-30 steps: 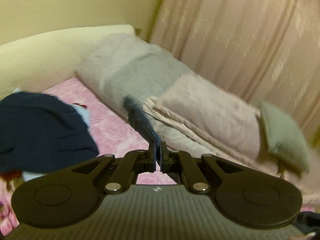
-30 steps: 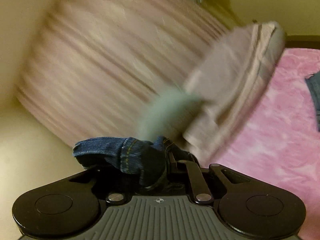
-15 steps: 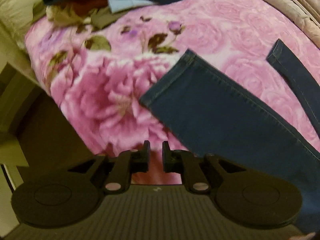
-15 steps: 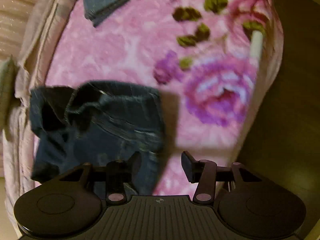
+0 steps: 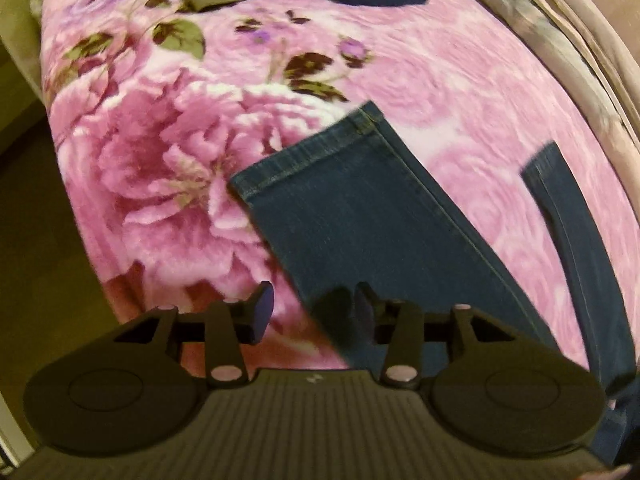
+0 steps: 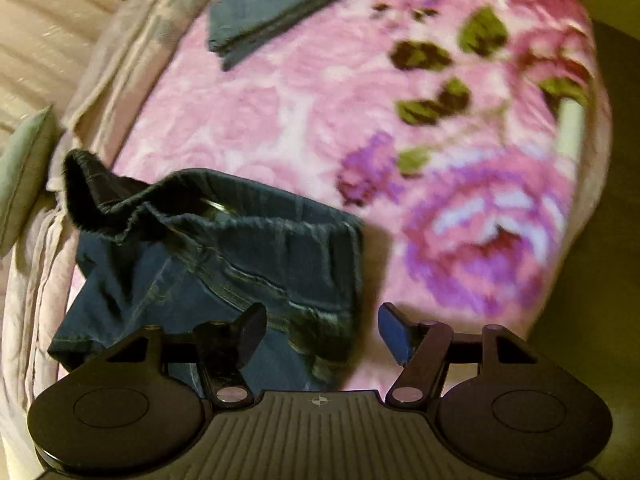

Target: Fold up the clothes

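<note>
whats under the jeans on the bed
The jeans lie spread on the pink floral blanket, which shows all around them. Whatever is directly beneath the denim is covered, and the crumpled waistband hides its own inside.

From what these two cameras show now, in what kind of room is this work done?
Most likely a bedroom. The jeans lie on a pink flowered blanket that covers a bed, folded bedding runs along its far edge, and a small pillow sits beside that.
</note>
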A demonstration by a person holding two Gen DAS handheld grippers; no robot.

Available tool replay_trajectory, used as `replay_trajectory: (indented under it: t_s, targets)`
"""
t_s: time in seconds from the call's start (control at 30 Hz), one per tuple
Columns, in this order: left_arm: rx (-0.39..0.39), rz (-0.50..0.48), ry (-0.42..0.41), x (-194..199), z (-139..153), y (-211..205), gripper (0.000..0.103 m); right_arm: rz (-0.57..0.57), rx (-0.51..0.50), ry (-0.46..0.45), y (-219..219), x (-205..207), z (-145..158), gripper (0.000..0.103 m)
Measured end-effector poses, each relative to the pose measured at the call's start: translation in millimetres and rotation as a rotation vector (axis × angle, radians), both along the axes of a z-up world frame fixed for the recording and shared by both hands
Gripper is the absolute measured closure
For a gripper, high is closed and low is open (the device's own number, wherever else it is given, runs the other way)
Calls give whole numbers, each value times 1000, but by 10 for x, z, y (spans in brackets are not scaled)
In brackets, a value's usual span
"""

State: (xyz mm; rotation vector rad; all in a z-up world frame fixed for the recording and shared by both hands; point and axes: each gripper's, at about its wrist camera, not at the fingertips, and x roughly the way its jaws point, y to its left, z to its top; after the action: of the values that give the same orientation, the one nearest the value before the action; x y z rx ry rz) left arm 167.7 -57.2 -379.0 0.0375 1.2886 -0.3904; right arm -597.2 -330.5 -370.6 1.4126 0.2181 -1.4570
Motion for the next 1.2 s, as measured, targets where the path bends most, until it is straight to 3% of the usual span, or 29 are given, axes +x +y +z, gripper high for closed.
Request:
replay_trajectory:
  t_s: [0.07, 0.13, 0.17, 0.37, 0.47, 0.53, 0.6, 0.67, 0.83, 1.07, 1.2]
  targets:
    - [28, -26, -17, 28, -62, -71, 73, 30, -13, 29, -62, 33, -36, 38]
    - [54, -65, -48, 41, -77, -145, 95, 53, -5, 68, -128, 60, -78, 43]
    - [64, -92, -74, 39, -48, -182, 101, 63, 5, 83, -165, 68, -86, 76]
    - [-29, -160, -180, 34, 363, -36, 99, 79, -26, 77, -57, -50, 239, 84]
    - [65, -236, -181, -42, 287, -25, 97, 77, -34, 74, 40, -145, 387, 84]
    - [158, -279, -165, -88, 144, -46, 91, 79, 18, 88, 51, -203, 275, 81]
    - [214, -274, -175, -137, 87, -35, 89, 71, 90, 105, 23, -232, 133, 66]
    - [191, -252, -198, -172, 175, 20, 89, 71, 97, 169, 12, -226, 184, 47]
    - [104, -173, -194, -173, 501, 92, 86, 119, 14, 288, -92, -273, 509, 40]
    - [-118, -197, -110, -335, 590, -689, 63, 72, -49, 188, -586, -294, 604, 40]
    - [-214, -218, -29, -340, 399, -1347, 62, 65, -43, 134, -888, -183, 548, 40]
